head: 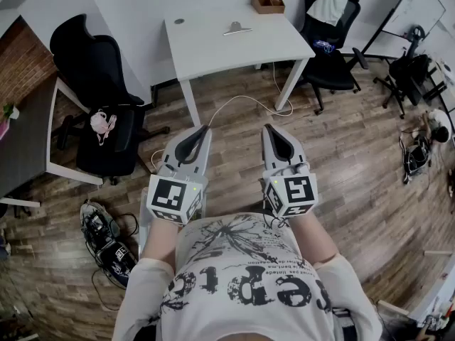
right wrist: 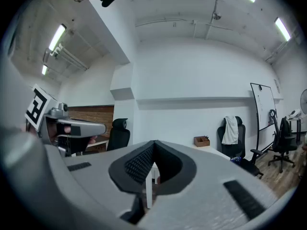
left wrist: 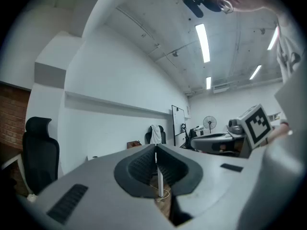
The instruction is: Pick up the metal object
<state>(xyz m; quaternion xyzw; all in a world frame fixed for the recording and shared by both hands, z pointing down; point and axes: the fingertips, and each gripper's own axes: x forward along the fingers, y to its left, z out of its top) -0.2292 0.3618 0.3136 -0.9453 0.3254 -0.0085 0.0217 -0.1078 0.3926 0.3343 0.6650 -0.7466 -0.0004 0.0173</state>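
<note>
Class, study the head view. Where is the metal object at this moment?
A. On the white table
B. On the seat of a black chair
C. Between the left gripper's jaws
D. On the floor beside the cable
A: the metal object lies on the table, well ahead of the left gripper and right gripper, both shut and empty.

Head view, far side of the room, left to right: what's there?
Black office chair → small round object → metal object → wooden box → cloth-draped black chair → whiteboard
</note>
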